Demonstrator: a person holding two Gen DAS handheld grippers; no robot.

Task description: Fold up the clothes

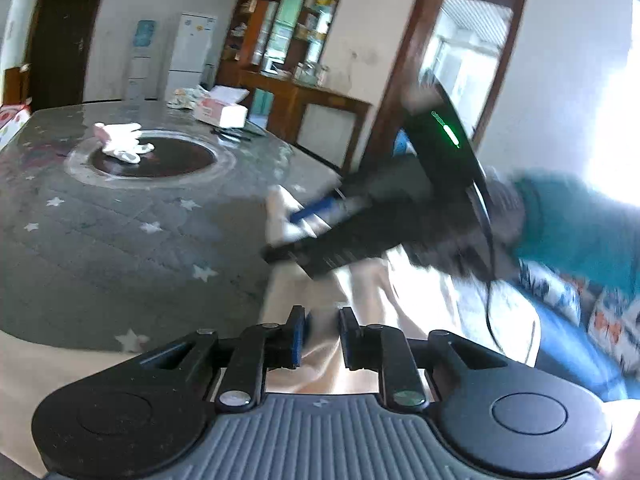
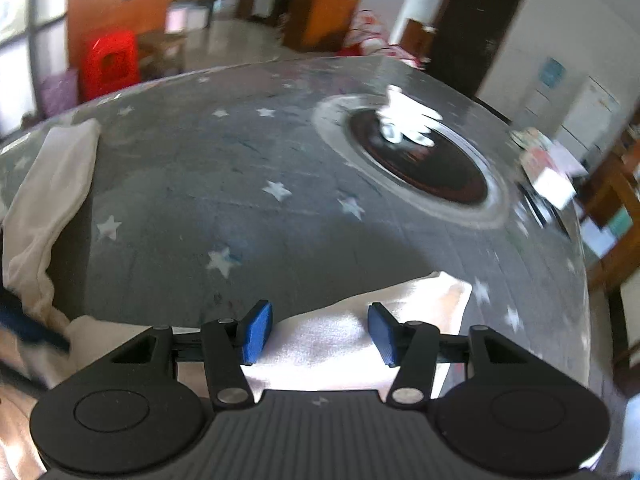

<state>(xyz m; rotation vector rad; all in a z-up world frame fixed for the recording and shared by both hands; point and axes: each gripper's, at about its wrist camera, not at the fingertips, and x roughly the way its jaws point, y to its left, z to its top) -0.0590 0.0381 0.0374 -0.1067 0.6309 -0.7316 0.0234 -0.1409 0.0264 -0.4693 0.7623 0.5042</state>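
Both your left gripper (image 1: 322,330) and right gripper (image 2: 320,330) hang released over the cream garment (image 2: 344,332) at the table's (image 2: 248,152) near edge. It looks soft and limp; pinch its hem corners.

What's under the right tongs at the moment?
Under the right tongs, which stand open, lies the cream garment, its pale fold reaching out over the grey star-patterned tablecloth. The tongs' body hides the cloth nearer the camera.
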